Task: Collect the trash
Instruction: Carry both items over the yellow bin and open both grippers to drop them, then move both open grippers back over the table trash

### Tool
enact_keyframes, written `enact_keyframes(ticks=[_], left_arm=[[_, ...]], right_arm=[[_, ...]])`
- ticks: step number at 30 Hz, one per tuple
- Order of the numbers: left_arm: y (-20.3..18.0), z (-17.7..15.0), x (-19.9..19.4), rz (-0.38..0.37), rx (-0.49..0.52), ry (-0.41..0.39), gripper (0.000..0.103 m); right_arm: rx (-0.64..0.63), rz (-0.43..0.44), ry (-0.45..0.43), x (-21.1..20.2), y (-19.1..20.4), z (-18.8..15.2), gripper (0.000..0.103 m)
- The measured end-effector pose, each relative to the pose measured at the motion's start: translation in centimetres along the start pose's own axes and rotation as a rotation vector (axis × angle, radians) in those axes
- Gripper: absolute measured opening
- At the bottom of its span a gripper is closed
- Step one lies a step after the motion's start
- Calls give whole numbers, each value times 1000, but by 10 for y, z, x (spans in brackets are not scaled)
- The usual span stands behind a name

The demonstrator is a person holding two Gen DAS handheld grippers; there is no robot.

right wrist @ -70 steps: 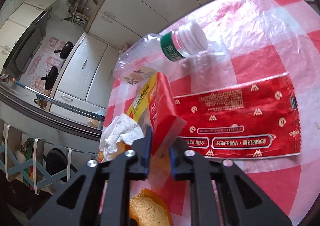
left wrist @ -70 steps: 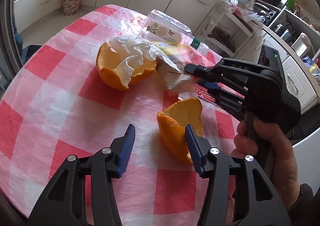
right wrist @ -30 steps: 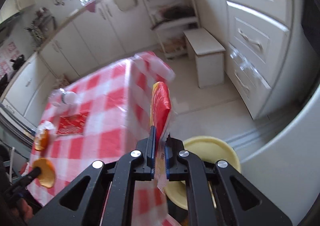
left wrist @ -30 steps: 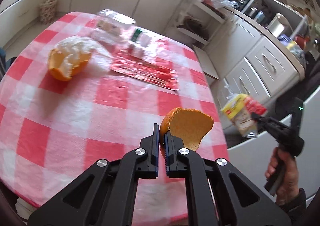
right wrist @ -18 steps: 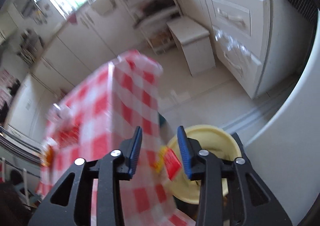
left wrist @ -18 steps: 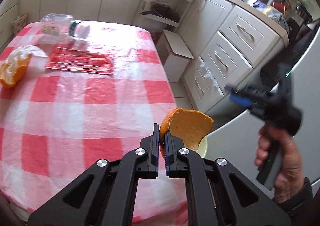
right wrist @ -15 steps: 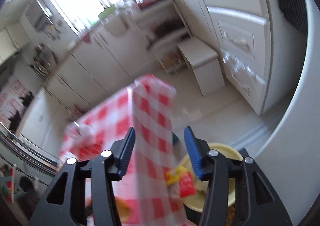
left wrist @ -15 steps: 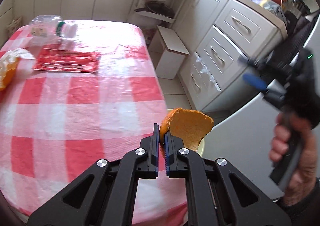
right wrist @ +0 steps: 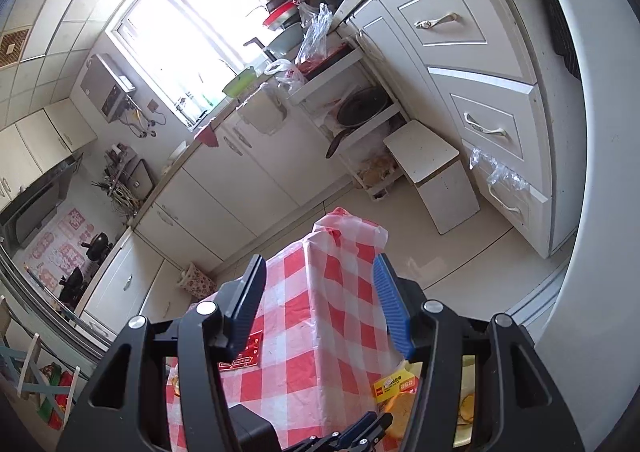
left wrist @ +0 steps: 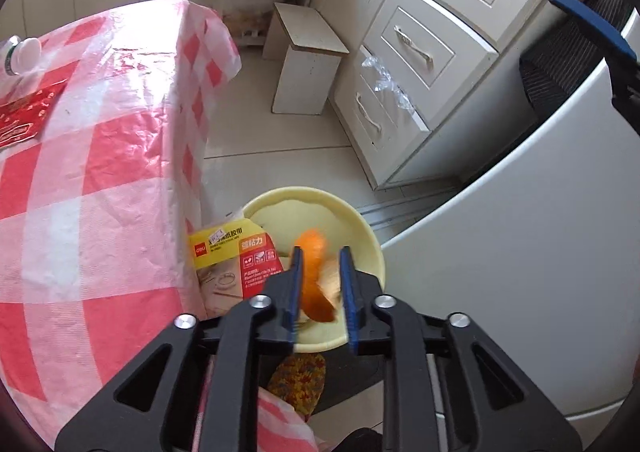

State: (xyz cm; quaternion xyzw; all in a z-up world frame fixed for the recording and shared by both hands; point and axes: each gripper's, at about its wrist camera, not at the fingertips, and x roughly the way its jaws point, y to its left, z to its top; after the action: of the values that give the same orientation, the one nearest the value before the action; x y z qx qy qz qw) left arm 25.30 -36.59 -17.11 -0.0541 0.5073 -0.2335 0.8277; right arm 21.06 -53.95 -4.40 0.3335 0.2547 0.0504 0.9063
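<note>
My left gripper (left wrist: 320, 294) hangs open over the yellow bin (left wrist: 370, 240) on the floor beside the table. A blurred piece of orange peel (left wrist: 314, 276) shows between its parted jaws, loose and over the bin. The yellow and red packet (left wrist: 236, 256) leans on the bin's near rim against the tablecloth; it also shows in the right wrist view (right wrist: 394, 384). My right gripper (right wrist: 320, 308) is open and empty, held high above the table corner. The red wrapper (left wrist: 22, 116) and a bottle cap (left wrist: 24, 52) lie on the table at far left.
The red and white checked tablecloth (left wrist: 100, 180) hangs down at the table's right edge. A small white stool (left wrist: 308, 60) stands on the floor beyond the bin. White drawers (left wrist: 424, 48) and a white appliance (left wrist: 520, 244) bound the right side.
My left gripper carried the orange peel from over the table to above the bin and opened; the peel has left the jaws. My right gripper has risen, open, after dropping the packet.
</note>
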Motion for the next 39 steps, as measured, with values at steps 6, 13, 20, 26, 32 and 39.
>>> enact_keyframes(ticks=[6, 13, 20, 26, 32, 39], left_arm=[[26, 8, -25, -3, -62, -44, 36], [67, 2, -87, 13, -96, -136, 41], [154, -25, -159, 189, -192, -262, 45], [261, -44, -206, 323, -431, -328, 48], [336, -46, -220, 357, -616, -365, 53], [382, -31, -204, 383, -660, -335, 55]], right_arm=[[8, 17, 5, 0, 0, 0, 55], [-1, 17, 39, 11, 4, -4, 57], [-56, 42, 114, 35, 29, -20, 57], [-127, 96, 219, 67, 68, -47, 58], [-201, 147, 331, 103, 109, -78, 59], [-290, 196, 451, 146, 160, -121, 59]])
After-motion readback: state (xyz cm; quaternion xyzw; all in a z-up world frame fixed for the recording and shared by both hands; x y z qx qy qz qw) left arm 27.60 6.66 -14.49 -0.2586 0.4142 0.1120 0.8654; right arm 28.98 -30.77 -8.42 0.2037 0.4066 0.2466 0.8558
